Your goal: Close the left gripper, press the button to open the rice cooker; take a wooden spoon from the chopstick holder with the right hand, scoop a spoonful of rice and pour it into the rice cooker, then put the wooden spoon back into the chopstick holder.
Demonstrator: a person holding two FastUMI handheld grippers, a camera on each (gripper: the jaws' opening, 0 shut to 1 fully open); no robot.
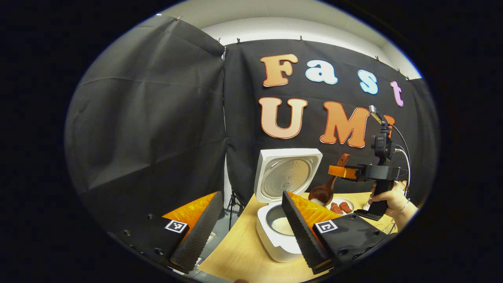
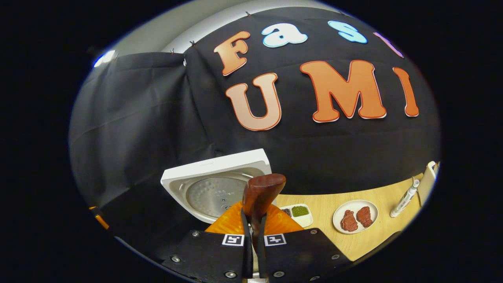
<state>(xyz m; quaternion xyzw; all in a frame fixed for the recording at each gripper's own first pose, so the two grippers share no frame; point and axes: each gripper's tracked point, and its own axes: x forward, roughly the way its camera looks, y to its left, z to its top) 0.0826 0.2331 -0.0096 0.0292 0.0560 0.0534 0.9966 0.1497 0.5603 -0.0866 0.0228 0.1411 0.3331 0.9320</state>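
Observation:
The white rice cooker (image 1: 277,236) stands on the wooden table with its lid (image 1: 289,175) raised and some rice in the inner pot. My left gripper (image 1: 245,232) is open and empty in front of it, its right finger over the pot's near rim. My right gripper (image 1: 342,171), held by a hand, is shut on the wooden spoon (image 1: 324,190), whose bowl hangs low over the cooker's far right edge with white rice in it. In the right gripper view the spoon handle (image 2: 261,196) sticks up between the closed fingers of my right gripper (image 2: 254,236), with the raised lid (image 2: 214,188) behind.
A white plate with two red meat pieces (image 2: 355,218) lies on the table (image 2: 326,204), beside a small divided dish with green beans (image 2: 298,212). A white pen-like object (image 2: 404,198) and a white container stand at the right edge. The table's left edge drops off beside the cooker.

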